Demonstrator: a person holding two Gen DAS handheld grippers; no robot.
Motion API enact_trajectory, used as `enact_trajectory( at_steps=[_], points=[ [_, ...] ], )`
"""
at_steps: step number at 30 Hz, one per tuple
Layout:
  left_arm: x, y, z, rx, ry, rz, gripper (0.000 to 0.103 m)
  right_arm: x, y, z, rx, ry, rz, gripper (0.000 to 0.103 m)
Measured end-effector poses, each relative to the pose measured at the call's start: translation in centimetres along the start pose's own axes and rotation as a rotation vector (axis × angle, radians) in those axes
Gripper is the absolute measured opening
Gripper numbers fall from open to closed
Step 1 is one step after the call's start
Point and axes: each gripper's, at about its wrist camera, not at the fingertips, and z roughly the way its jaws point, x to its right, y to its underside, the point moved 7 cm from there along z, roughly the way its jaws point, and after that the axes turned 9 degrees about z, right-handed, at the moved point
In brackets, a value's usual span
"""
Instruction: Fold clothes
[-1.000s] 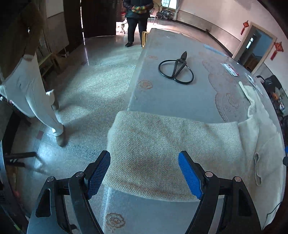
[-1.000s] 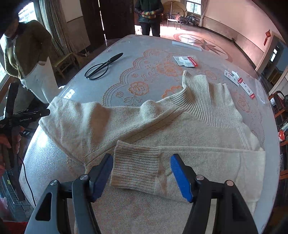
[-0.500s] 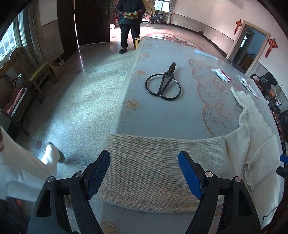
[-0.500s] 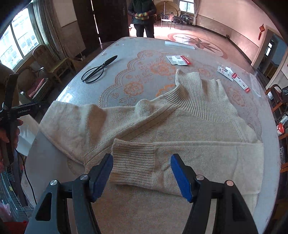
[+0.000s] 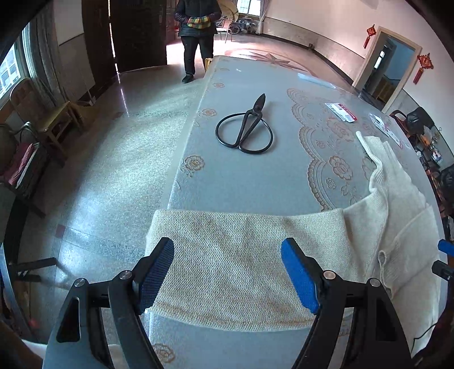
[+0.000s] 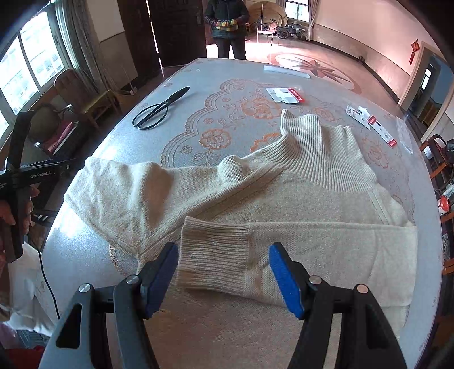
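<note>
A cream turtleneck sweater lies flat on the table, collar away from me. One sleeve is folded across the body, its ribbed cuff between the fingers of my open, empty right gripper. The other sleeve stretches out to the table's left edge; my open, empty left gripper hovers over it. The left gripper also shows at the left edge of the right wrist view.
Black scissors lie on the floral tablecloth beyond the sleeve. Paper tags lie past the collar. A person stands at the far end. Chairs stand at left.
The left gripper has drawn back and swung, so the outstretched sleeve sits a little farther under its fingers. The right gripper has barely moved. Both stay open.
</note>
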Motion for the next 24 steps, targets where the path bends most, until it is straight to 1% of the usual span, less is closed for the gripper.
enact_trajectory(
  at_steps=[3, 8, 11, 13, 18, 21, 24],
  points=[
    [-0.1, 0.0, -0.1, 0.000, -0.001, -0.007, 0.079, -0.2, -0.3, -0.1, 0.013, -0.006, 0.006, 0.068],
    [-0.1, 0.3, -0.1, -0.021, -0.011, -0.011, 0.079, -3.6, -3.3, -2.4, 0.088, -0.072, -0.035, 0.068],
    [0.5, -0.9, -0.9, -0.004, -0.037, 0.004, 0.079, -6.4, -5.1, -3.2, 0.111, -0.090, -0.089, 0.067],
    [0.9, -1.9, -1.7, 0.014, -0.061, 0.016, 0.079, -7.6, -5.4, -3.4, 0.119, -0.102, -0.108, 0.067],
    [2.0, -4.5, -3.7, 0.063, -0.114, 0.044, 0.079, -7.7, -4.0, -2.2, 0.077, -0.123, -0.105, 0.067],
    [3.4, -5.6, -5.0, 0.101, -0.098, 0.040, 0.079, -7.2, -3.0, -1.4, 0.050, -0.126, -0.093, 0.067],
    [5.2, -5.0, -4.6, 0.079, -0.082, 0.070, 0.079, -5.8, -2.4, -1.0, 0.034, -0.117, -0.063, 0.067]
  ],
)
